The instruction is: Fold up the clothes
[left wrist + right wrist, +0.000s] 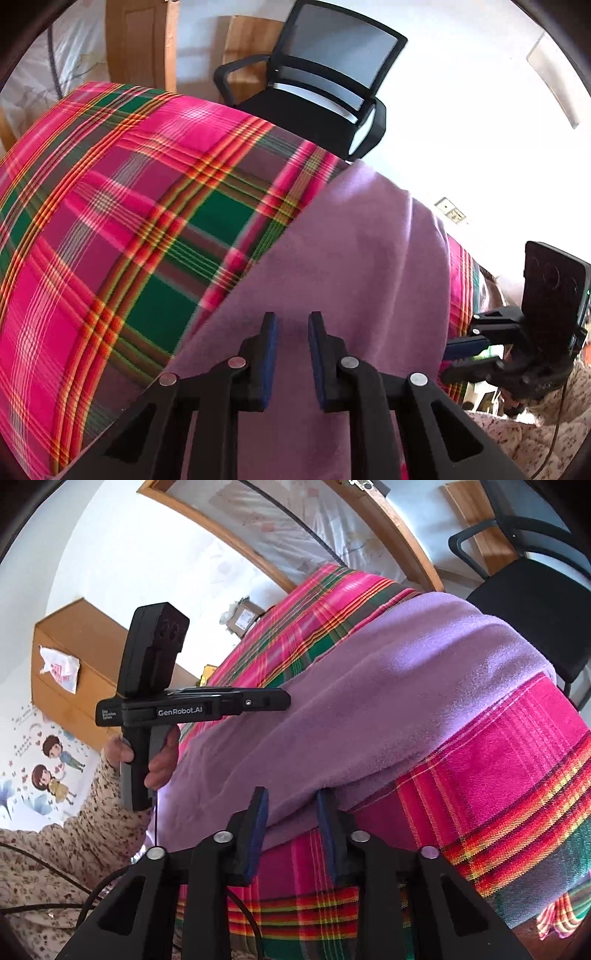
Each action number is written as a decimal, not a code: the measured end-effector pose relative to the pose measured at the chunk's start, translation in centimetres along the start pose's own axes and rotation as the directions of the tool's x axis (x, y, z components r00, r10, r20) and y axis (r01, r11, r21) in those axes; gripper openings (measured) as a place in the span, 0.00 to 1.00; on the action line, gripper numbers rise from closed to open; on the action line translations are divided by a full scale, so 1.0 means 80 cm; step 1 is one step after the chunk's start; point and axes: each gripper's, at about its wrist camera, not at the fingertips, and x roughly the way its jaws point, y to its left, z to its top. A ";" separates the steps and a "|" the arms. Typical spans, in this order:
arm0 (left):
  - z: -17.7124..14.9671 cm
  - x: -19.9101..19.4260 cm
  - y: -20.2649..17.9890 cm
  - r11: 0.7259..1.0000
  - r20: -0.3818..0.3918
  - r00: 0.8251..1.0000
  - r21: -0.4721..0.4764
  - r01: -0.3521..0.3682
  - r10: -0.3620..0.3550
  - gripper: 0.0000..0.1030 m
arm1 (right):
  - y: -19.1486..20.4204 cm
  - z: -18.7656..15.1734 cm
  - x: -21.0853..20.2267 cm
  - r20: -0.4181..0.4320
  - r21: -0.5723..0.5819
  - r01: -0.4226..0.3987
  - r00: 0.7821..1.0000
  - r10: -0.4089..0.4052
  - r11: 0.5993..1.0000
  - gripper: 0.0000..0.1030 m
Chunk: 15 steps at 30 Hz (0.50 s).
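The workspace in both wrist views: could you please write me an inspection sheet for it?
Surface: pink plaid cloth covers it.
Job's things: purple garment lies spread on the plaid cloth.
Clutter: nothing seen on the cloth besides the garment.
Grippers: left tool open above the garment, holding nothing; right tool open at the garment's edge, holding nothing.
Cables: black cable runs over the floral sleeve.
Surroundings: black office chair, cardboard box, white wall.
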 end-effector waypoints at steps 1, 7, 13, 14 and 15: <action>0.001 0.001 0.000 1.000 0.001 1.000 0.005 -0.016 0.016 0.17 | 0.000 0.000 0.001 -0.001 0.001 0.002 1.000 -0.002 1.000 0.16; 0.012 -0.006 0.024 0.997 0.032 0.998 -0.055 -0.059 0.061 0.19 | -0.003 -0.002 0.008 -0.011 0.013 0.007 1.000 -0.006 1.000 0.18; 0.014 -0.002 0.027 0.993 0.001 0.993 -0.012 -0.120 0.120 0.20 | -0.004 -0.002 0.010 -0.013 0.014 0.005 1.000 -0.005 1.000 0.18; 0.015 -0.002 0.028 0.994 -0.001 0.994 -0.010 -0.111 0.111 0.20 | -0.004 -0.001 0.012 -0.013 0.014 0.005 1.000 -0.005 1.000 0.18; 0.015 -0.002 0.029 0.995 -0.003 0.995 -0.009 -0.102 0.102 0.20 | -0.004 -0.001 0.012 -0.012 0.015 0.005 1.000 -0.005 1.000 0.18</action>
